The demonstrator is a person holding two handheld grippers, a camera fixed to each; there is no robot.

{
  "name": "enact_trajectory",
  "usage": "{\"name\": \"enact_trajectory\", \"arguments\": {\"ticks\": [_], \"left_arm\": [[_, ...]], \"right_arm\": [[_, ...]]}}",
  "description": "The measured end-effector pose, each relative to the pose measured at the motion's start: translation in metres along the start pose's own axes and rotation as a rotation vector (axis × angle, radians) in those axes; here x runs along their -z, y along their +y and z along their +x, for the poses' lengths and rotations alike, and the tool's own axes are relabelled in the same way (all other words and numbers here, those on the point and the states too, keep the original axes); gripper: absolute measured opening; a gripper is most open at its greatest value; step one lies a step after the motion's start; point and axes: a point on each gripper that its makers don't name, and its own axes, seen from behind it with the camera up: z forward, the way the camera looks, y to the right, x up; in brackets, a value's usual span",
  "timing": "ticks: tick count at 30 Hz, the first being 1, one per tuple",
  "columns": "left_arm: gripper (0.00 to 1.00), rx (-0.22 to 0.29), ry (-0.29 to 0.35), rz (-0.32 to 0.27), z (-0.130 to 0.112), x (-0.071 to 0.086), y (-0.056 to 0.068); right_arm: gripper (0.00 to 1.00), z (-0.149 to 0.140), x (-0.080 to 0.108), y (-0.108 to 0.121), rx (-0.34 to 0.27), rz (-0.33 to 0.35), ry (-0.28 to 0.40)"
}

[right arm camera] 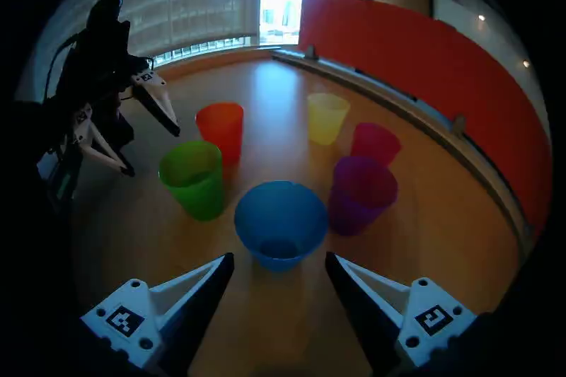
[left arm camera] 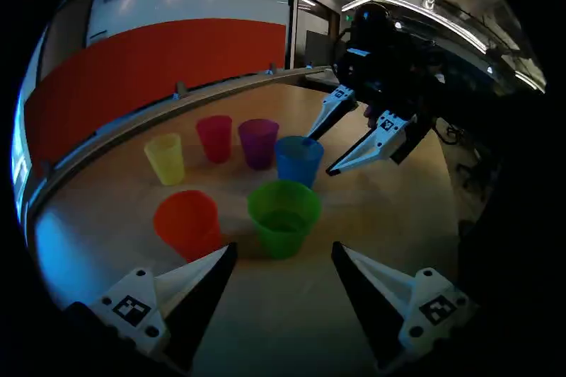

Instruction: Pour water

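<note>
Left claw (left arm camera: 283, 246) is released, jaws spread wide, just short of a green translucent plastic cup (left arm camera: 283, 218) that stands upright on the wooden bench (left arm camera: 297, 313). Right claw (right arm camera: 278, 257), likewise released, faces a blue plastic cup (right arm camera: 281, 225) without touching it. Nearby stand an orange cup (left arm camera: 187, 223), yellow cup (left arm camera: 165, 158), pink cup (left arm camera: 214, 138) and purple cup (left arm camera: 258, 142).

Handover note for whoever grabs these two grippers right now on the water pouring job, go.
Left gripper: open, empty, facing the green cup.
Right gripper: open, empty, facing the blue cup.
Orange cup, yellow cup, pink cup and purple cup stand upright on the table.
Done: nothing gripped; water levels unclear.
Left: grasp a cup and pour.
</note>
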Motion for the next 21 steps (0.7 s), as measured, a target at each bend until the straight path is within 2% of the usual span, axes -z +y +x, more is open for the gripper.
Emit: {"name": "enact_trajectory", "arguments": {"ticks": [5, 9, 16, 21], "left_arm": [[0.99, 0.034, 0.017, 0.06, -0.006, 0.009, -0.015], [1.0, 0.057, 0.035, 0.095, -0.008, 0.018, -0.022], [0.99, 0.06, 0.065, 0.168, -0.008, 0.034, -0.032], [0.99, 0.068, 0.082, 0.206, -0.011, 0.04, -0.037]], "right_arm": [[1.0, -0.004, 0.011, -0.002, -0.034, -0.024, 0.018], [1.0, -0.008, 0.02, -0.003, -0.061, -0.039, 0.032], [1.0, -0.016, 0.039, 0.0, -0.102, -0.085, 0.056], [1.0, -0.021, 0.048, 0.003, -0.143, -0.107, 0.074]]}}
